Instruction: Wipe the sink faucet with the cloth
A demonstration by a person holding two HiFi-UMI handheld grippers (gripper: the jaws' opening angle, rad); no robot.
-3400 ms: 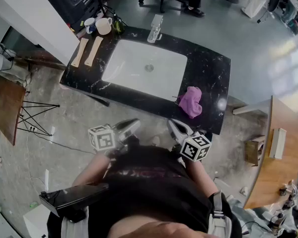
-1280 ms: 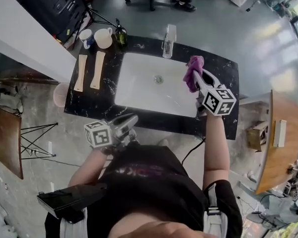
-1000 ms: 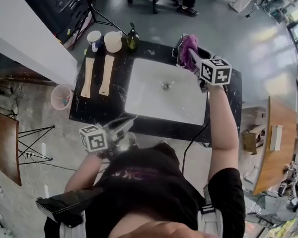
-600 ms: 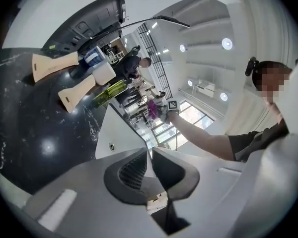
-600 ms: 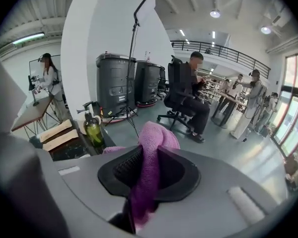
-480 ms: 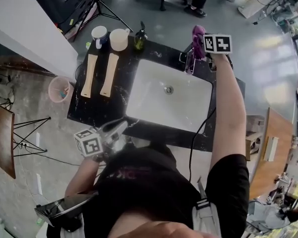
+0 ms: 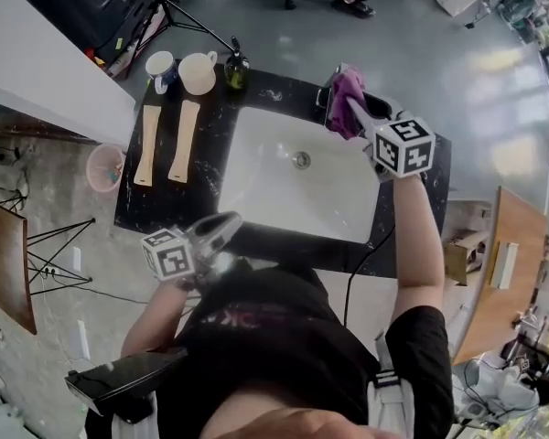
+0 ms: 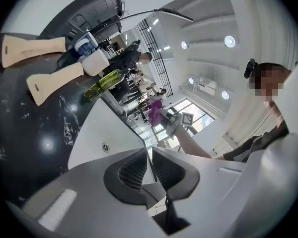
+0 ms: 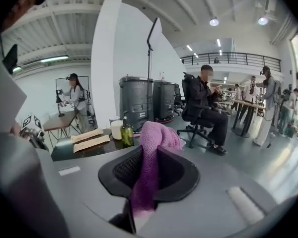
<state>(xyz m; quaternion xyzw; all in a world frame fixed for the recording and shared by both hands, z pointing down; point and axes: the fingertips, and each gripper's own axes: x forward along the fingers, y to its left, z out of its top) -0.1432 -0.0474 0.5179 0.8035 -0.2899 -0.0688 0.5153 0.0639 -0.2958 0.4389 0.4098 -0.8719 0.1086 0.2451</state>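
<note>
The right gripper (image 9: 150, 152) has its fingers clamped on the purple cloth (image 7: 346, 88), and they have just been tightening on it. Folds of cloth bulge above the pads and hang down between them. In the head view the cloth is at the back rim of the white sink (image 7: 284, 186), against what looks like the faucet (image 7: 323, 96), which is mostly covered. The left gripper (image 7: 231, 225) hovers at the front edge of the black counter (image 7: 151, 204), fingers together with nothing between them. Two cups (image 7: 198, 71), a green bottle (image 7: 236, 69) and two wooden boards (image 7: 185, 140) sit on the counter left of the sink.
</note>
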